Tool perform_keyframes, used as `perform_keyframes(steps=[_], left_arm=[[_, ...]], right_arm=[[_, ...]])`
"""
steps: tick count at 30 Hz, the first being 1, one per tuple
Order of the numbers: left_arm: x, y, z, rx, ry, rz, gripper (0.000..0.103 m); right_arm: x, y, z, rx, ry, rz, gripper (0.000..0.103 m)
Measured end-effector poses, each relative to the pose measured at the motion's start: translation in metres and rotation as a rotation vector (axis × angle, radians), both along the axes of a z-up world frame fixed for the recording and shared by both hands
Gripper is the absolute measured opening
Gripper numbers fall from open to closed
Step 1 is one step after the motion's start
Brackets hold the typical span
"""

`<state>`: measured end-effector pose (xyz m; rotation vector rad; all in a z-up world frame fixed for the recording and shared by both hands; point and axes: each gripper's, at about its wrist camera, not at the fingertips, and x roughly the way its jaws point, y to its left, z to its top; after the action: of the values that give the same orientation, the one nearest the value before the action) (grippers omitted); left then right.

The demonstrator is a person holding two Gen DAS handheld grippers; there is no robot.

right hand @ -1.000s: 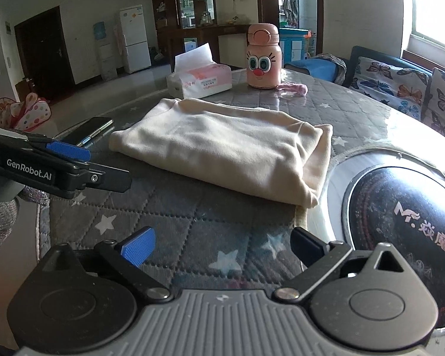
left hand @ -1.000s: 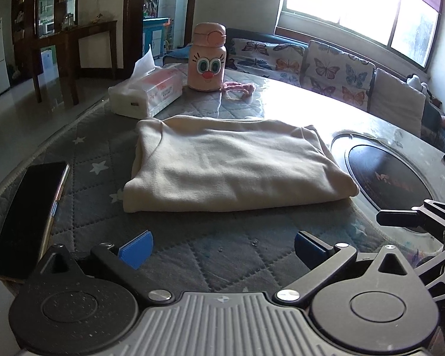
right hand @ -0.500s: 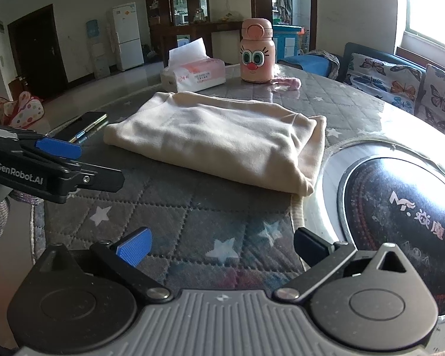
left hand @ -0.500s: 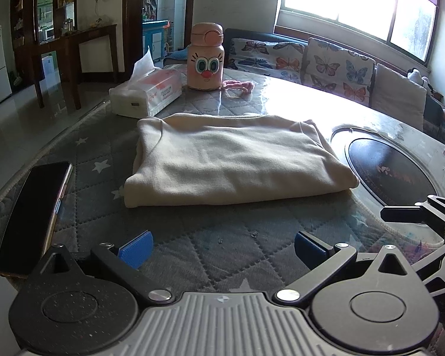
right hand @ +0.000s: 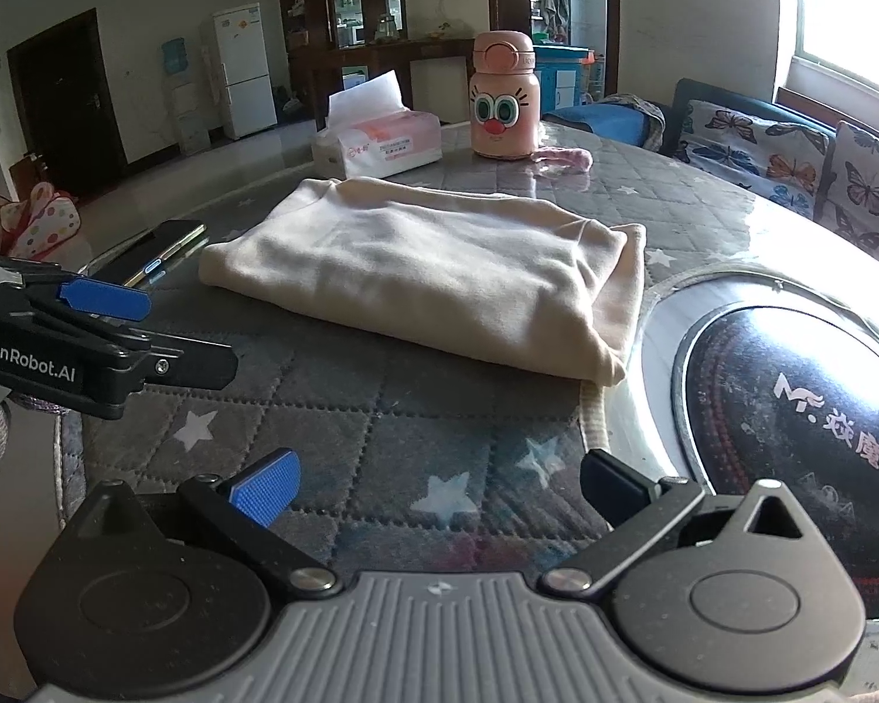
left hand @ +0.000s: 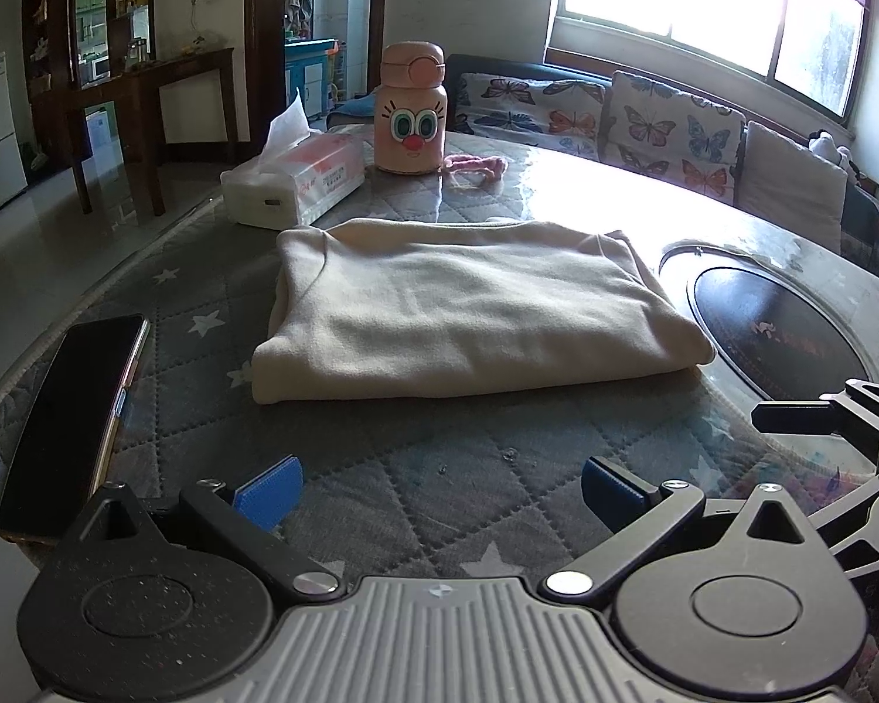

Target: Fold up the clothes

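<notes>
Folded cream garment (left hand: pixel 469 304) on quilted table (left hand: pixel 416 468), both tongs (left hand: pixel 439 483) (right hand: pixel 439 483) released — refrigerator (right hand: pixel 240 67) in right view only

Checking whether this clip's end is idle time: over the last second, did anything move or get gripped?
Both tongs, left and right, drew back slightly from the folded cream garment, which now sits a little farther off in both views. Nothing was gripped or released; both stayed open and empty. The garment, phone, tissue box and pink bottle kept their places.
</notes>
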<state>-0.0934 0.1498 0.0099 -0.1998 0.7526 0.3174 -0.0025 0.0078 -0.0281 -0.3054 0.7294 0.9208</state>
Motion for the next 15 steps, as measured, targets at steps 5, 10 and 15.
perform_keyframes(steps=[5, 10, 15], left_arm=[[0.0008, -0.0017, -0.0007, 0.009, 0.003, -0.003, 0.103], [0.0024, -0.0026, -0.0020, 0.011, 0.006, -0.005, 0.103], [0.0043, -0.0031, -0.0025, 0.015, 0.007, -0.006, 0.103]], right_arm=[[0.0004, 0.0011, -0.0006, -0.001, 0.001, -0.006, 0.103], [0.0011, 0.0018, -0.0013, -0.004, 0.002, -0.010, 0.103], [0.0022, 0.0030, -0.0021, -0.003, 0.006, -0.013, 0.103]])
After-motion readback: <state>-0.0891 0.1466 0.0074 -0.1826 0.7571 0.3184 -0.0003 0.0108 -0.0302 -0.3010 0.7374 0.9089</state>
